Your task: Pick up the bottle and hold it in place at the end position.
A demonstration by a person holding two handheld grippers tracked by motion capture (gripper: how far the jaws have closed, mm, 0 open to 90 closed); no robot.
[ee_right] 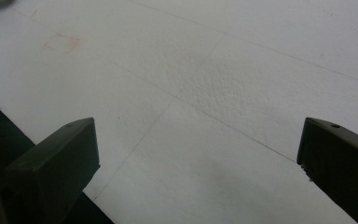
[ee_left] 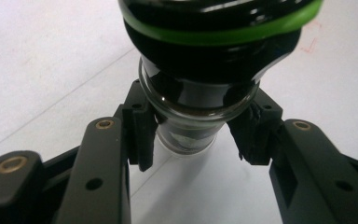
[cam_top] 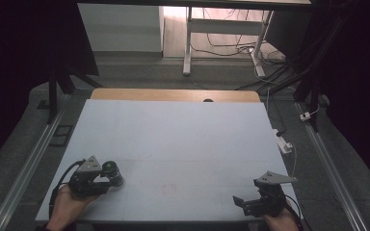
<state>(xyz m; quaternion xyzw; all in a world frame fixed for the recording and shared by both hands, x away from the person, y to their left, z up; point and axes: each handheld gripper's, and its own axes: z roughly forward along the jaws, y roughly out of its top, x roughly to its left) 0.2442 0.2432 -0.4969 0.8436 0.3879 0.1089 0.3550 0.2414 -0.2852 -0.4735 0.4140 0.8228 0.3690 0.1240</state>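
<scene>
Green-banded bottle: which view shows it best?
Left gripper view: the bottle looms close between the left tongs, glass neck gripped. The high view shows it small and dark; the right gripper view shows bare table.

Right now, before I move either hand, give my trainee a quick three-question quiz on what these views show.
1. True or false: the right gripper is clamped on something.
2. What does the left gripper have between its jaws? A) a glass jar with a black lid and green ring, B) a red marker, C) a folded cloth.
3. Fill in: the faint square mark drawn on the white table is ___ in colour.

Key
1. False. In the right gripper view its jaws stand wide apart over bare table.
2. A. The jaws close on the jar at its clear glass neck, under the lid.
3. Red.
</scene>
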